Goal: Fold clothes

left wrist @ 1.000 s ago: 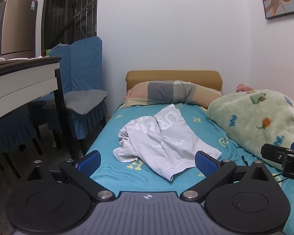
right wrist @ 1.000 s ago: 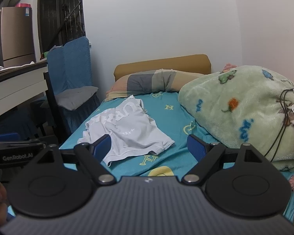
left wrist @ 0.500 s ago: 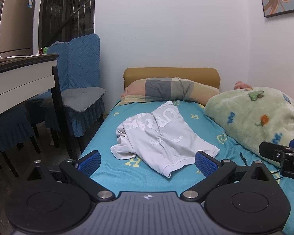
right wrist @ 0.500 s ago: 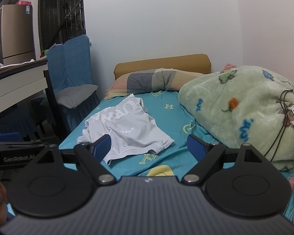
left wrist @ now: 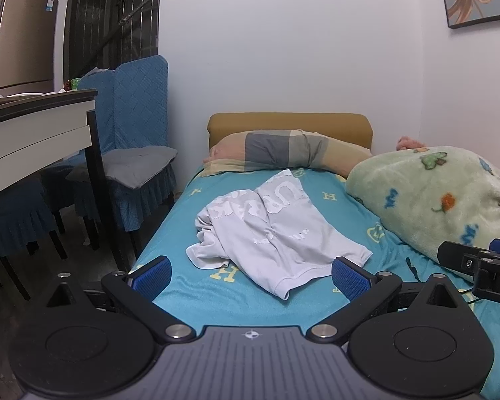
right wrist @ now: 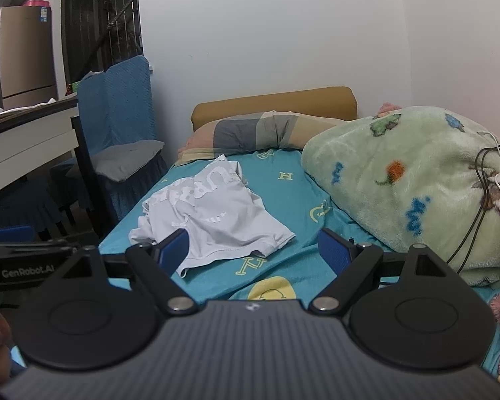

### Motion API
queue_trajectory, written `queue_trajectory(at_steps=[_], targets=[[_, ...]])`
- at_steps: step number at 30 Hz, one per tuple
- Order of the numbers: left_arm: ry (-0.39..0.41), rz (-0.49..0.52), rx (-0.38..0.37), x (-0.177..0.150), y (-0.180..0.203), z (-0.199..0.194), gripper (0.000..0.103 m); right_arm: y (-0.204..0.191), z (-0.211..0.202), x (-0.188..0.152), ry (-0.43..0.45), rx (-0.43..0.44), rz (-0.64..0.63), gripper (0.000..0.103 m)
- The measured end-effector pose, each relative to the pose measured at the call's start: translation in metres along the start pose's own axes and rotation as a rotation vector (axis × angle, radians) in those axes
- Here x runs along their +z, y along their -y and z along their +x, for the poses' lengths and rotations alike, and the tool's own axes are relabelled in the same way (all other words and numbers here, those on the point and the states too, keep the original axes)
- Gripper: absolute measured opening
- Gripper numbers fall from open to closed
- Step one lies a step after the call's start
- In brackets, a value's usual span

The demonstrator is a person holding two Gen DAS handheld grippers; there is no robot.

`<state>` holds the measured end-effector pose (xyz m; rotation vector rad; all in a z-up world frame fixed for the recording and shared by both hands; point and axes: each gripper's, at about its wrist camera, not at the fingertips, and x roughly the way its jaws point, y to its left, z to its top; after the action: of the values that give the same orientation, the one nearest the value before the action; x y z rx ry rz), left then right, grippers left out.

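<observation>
— What is the left wrist camera showing?

— The left gripper [left wrist: 250, 275] is hovering at the foot of the bed [left wrist: 320, 300], blue pads spread wide, gripping nothing. The white T-shirt [left wrist: 276, 233] is lying rumpled on the teal sheet, ahead of the pads, one side bunched up near the bed's left edge. Nothing is looking folded; I'd say the whole job is still to come. Beyond it a striped pillow [left wrist: 283, 153] is sitting against the headboard, and a green blanket [left wrist: 433, 200] is heaped to the right.

— Any writing?

— Big white letters are running across the shirt, reversed or crumpled; I'm making out something like "UPR" and no more. The sheet is carrying yellow "H" marks.

— And the right wrist camera?

— The right gripper [right wrist: 253, 250] is also standing wide apart and empty, its left pad overlapping the T-shirt [right wrist: 216, 220] hem in view, though whether it is touching I can't tell. The other tool is poking in at left, reading "GenRobot.AI".
</observation>
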<state>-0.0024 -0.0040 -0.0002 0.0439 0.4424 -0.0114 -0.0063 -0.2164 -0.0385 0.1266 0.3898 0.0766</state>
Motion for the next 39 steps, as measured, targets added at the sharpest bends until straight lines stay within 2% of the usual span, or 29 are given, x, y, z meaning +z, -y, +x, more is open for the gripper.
queue_trajectory(at_steps=[14,17,22,28,31,33,39], targets=[[-0.006,-0.006,-0.011,-0.002,-0.002,0.004,0.103,0.005,0.002,-0.001,-0.01,-0.001,0.015,0.086],[-0.024,-0.004,-0.006,-0.002,-0.004,0.008,0.103,0.009,0.004,0.0,-0.019,0.0,0.034,0.086],[-0.099,0.028,-0.061,0.002,-0.006,0.033,0.103,0.019,0.018,0.004,-0.065,0.014,0.085,0.086],[-0.243,0.17,-0.124,-0.008,0.011,0.095,0.103,0.039,0.076,0.026,-0.189,0.048,0.126,0.086],[-0.301,0.239,-0.096,-0.021,0.021,0.135,0.101,0.049,0.122,0.023,-0.266,0.033,0.128,0.086],[-0.287,0.287,-0.058,-0.03,0.025,0.16,0.101,0.048,0.15,0.013,-0.289,0.021,0.1,0.086],[-0.339,0.241,-0.036,-0.051,0.011,0.223,0.101,0.022,0.211,-0.025,-0.316,0.081,-0.088,0.086]])
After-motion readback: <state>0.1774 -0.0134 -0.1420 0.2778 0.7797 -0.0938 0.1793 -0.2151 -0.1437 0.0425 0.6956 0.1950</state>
